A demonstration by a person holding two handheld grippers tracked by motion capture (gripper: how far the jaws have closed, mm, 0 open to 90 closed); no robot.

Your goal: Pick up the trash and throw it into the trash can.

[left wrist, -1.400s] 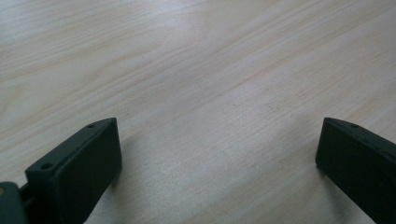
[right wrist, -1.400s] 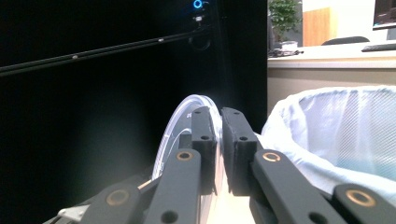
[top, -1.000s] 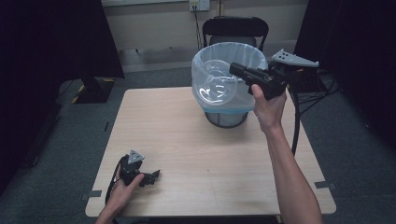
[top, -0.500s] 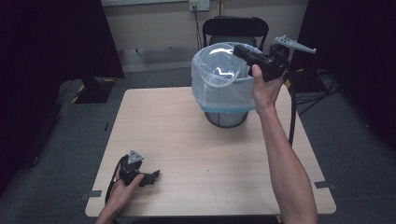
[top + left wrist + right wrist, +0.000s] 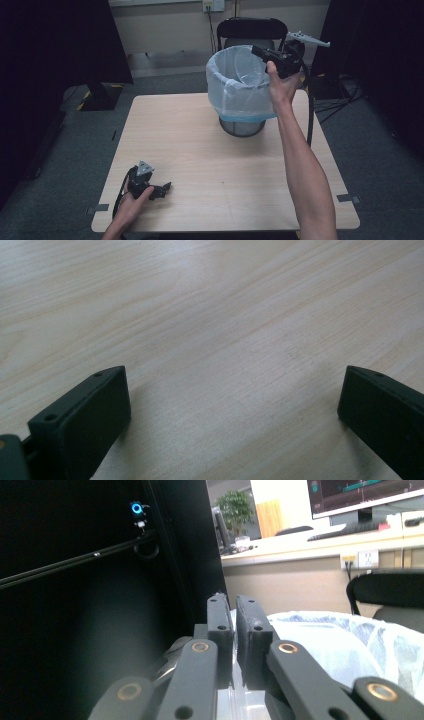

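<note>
A dark mesh bin (image 5: 243, 128) stands at the table's far right, lined with a pale blue plastic bag (image 5: 239, 95) folded over its rim. My right gripper (image 5: 258, 50) is held up at the bin's far right rim, its jaws pressed together on a thin film of the bag. In the right gripper view the gripper (image 5: 234, 608) has its jaws nearly touching, with the bag (image 5: 340, 640) spreading out to the right. My left gripper (image 5: 165, 189) rests on the table near the front left corner; its jaws (image 5: 232, 405) stand wide apart over bare wood.
The light wooden table (image 5: 200, 150) has open room between the bin and the left hand. A black chair (image 5: 250, 27) stands behind the bin. Dark panels flank the room, and cables lie on the floor at right.
The bag, ballooned and lifted above the bin earlier, now sits down over the rim. The right gripper has moved right and toward the far rim. The left gripper stayed still.
</note>
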